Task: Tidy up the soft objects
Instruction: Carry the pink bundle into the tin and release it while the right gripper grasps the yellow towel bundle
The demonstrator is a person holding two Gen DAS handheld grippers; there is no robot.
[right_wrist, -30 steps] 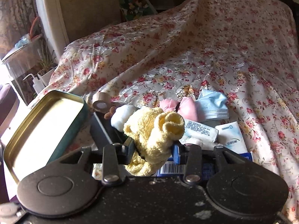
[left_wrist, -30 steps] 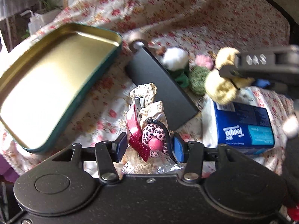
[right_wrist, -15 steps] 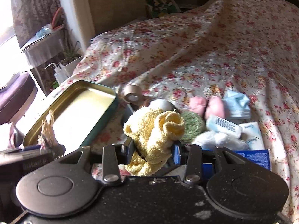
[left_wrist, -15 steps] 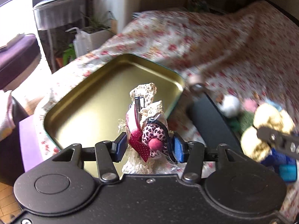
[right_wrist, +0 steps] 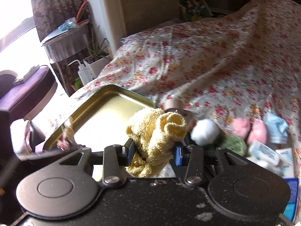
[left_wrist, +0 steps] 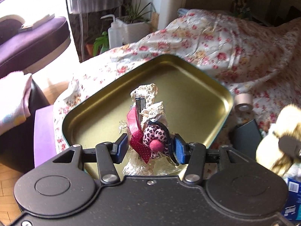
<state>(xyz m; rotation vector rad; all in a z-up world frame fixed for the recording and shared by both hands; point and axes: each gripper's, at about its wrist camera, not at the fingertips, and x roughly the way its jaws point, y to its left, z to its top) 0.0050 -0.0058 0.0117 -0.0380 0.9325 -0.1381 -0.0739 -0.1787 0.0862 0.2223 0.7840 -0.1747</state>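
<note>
My left gripper is shut on a clear bag of hair accessories with a leopard-print bow, red ribbon and lace; it hangs over the empty gold tin tray. My right gripper is shut on a yellow knitted sock bundle, right of the tray. The yellow bundle also shows blurred in the left wrist view. A white pompom, green knit ball, pink socks and a light blue sock lie on the floral bedspread.
A tape roll and a black box lie right of the tray. Tissue packs and a blue tissue box sit at the right. A purple stool, squeeze bottle and plant stand beyond the bed's edge.
My left gripper swung left with the accessory bag, from over the black box to over the tray. My right gripper followed left with the yellow bundle, nearer the tray.
</note>
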